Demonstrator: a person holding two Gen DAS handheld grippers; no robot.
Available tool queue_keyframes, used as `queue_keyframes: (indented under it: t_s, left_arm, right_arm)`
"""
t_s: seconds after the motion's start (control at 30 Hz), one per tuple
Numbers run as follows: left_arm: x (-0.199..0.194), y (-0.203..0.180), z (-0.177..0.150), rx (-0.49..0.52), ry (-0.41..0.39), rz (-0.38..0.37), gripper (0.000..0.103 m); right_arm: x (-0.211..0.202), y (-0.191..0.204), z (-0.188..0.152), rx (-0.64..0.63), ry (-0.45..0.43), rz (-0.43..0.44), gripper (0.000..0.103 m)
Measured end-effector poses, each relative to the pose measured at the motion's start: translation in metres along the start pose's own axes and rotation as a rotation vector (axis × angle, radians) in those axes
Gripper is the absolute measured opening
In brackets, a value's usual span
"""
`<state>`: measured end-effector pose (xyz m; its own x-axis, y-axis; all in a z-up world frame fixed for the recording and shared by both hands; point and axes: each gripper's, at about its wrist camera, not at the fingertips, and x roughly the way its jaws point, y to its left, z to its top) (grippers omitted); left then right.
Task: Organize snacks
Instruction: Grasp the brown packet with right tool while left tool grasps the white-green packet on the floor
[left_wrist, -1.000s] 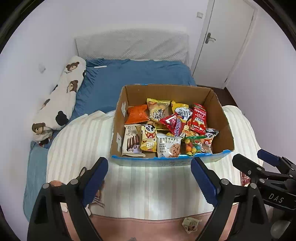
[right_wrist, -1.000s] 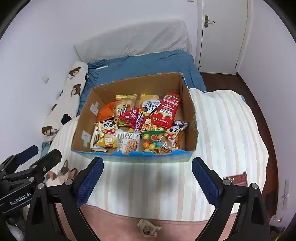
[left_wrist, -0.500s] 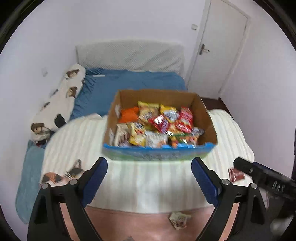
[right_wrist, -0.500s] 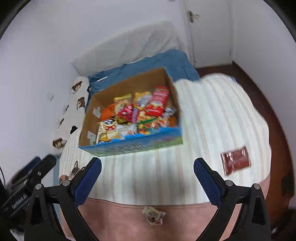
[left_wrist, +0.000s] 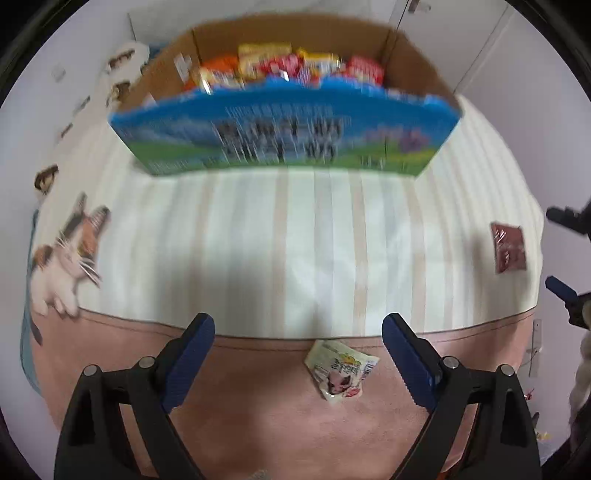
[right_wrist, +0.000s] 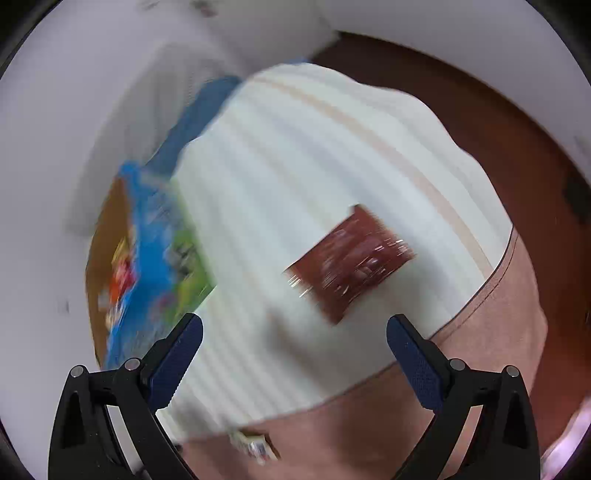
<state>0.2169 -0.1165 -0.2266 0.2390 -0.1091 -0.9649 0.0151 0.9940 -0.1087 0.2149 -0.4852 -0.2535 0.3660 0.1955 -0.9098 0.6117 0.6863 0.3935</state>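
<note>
Two tongs hung wide open and empty above a striped bed.
Left tongs (left_wrist: 298, 334) over a pale snack packet (left_wrist: 340, 370); right tongs (right_wrist: 294, 334) near a dark red foil packet (right_wrist: 351, 264).

Left wrist view: cardboard box (left_wrist: 284, 129) smeared by motion, print on its blue-green front wall unreadable; snack packets (left_wrist: 288, 68) inside show only their top edges above that wall, brands not legible. Cat print (left_wrist: 66, 258) on the blanket soft-edged. Right gripper (left_wrist: 567, 254) cut by the frame's right edge, only two tips showing. Text on the small pale packet (left_wrist: 341, 373) too small to read

Right wrist view: whole frame streaked. Dark red packet (right_wrist: 351, 264) blurred, label illegible. Box (right_wrist: 147, 258) reduced to colour smears, contents indistinct. Pale packet (right_wrist: 255, 445) at the bottom blurred
</note>
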Motion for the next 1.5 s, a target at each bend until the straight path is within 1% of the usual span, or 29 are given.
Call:
queue_keyframes:
  t_s: [0.03, 0.13, 0.2, 0.3, 0.37, 0.4, 0.43, 0.47, 0.53, 0.6, 0.67, 0.73, 0.8, 0.9, 0.97, 1.13, 1.23, 1.3, 1.37, 1.4, 1.47, 1.5]
  left_arm:
    - [0.006, -0.002, 0.000, -0.006, 0.013, 0.003, 0.093]
    - [0.021, -0.009, 0.000, -0.020, 0.058, 0.000, 0.093]
    - [0.026, -0.013, -0.001, -0.025, 0.073, -0.004, 0.093]
    - [0.030, -0.017, -0.004, -0.021, 0.084, 0.005, 0.093]
    - [0.034, -0.016, -0.004, -0.028, 0.094, 0.004, 0.093]
    - [0.036, -0.015, -0.005, -0.032, 0.098, 0.003, 0.093]
    - [0.038, -0.013, -0.006, -0.039, 0.105, 0.000, 0.093]
    - [0.039, -0.010, -0.007, -0.045, 0.110, -0.003, 0.093]
    - [0.040, -0.006, -0.009, -0.054, 0.117, -0.005, 0.093]
    - [0.041, -0.001, -0.012, -0.059, 0.127, -0.011, 0.093]
    - [0.043, 0.002, -0.018, -0.060, 0.146, -0.021, 0.093]
    - [0.046, 0.002, -0.022, -0.054, 0.166, -0.023, 0.093]
    - [0.050, 0.002, -0.031, -0.047, 0.188, -0.035, 0.093]
    - [0.060, -0.004, -0.044, -0.009, 0.225, -0.044, 0.093]
    - [0.068, -0.011, -0.053, 0.018, 0.244, -0.046, 0.093]
    - [0.087, -0.020, -0.068, 0.055, 0.286, -0.053, 0.093]
    - [0.098, -0.024, -0.071, 0.055, 0.302, -0.053, 0.093]
    - [0.101, -0.026, -0.073, 0.051, 0.302, -0.055, 0.093]
    - [0.102, -0.026, -0.074, 0.045, 0.296, -0.062, 0.093]
    - [0.102, -0.028, -0.075, 0.046, 0.290, -0.065, 0.093]
    - [0.103, -0.031, -0.072, 0.048, 0.281, -0.069, 0.092]
    - [0.104, -0.032, -0.074, 0.047, 0.278, -0.072, 0.091]
  right_arm:
    - [0.011, -0.010, 0.009, 0.056, 0.012, 0.002, 0.102]
    - [0.040, -0.025, 0.025, 0.151, 0.042, -0.010, 0.101]
    - [0.056, -0.030, 0.031, 0.189, 0.058, -0.028, 0.100]
    - [0.074, -0.033, 0.035, 0.195, 0.077, -0.073, 0.099]
    - [0.083, -0.026, 0.035, 0.133, 0.080, -0.130, 0.097]
    - [0.086, -0.019, 0.033, 0.082, 0.076, -0.157, 0.096]
    - [0.088, -0.013, 0.031, 0.031, 0.072, -0.172, 0.089]
    - [0.089, -0.005, 0.027, -0.035, 0.066, -0.186, 0.079]
    - [0.088, 0.013, 0.016, -0.177, 0.050, -0.216, 0.070]
    - [0.089, 0.027, 0.000, -0.304, 0.045, -0.238, 0.068]
    - [0.090, 0.037, -0.015, -0.406, 0.045, -0.262, 0.061]
    - [0.090, 0.046, -0.035, -0.508, 0.061, -0.270, 0.060]
    - [0.092, 0.052, -0.062, -0.615, 0.102, -0.278, 0.060]
    - [0.092, 0.049, -0.091, -0.675, 0.143, -0.271, 0.060]
    - [0.092, 0.043, -0.109, -0.696, 0.172, -0.272, 0.058]
    - [0.091, 0.028, -0.131, -0.688, 0.202, -0.269, 0.058]
    - [0.092, 0.022, -0.128, -0.658, 0.209, -0.258, 0.059]
    - [0.083, 0.010, -0.127, -0.618, 0.213, -0.236, 0.059]
    - [0.077, 0.006, -0.112, -0.552, 0.222, -0.202, 0.072]
    - [0.073, 0.006, -0.108, -0.540, 0.211, -0.181, 0.075]
    - [0.062, 0.010, -0.102, -0.579, 0.179, -0.188, 0.080]
    - [0.058, 0.015, -0.100, -0.613, 0.169, -0.193, 0.082]
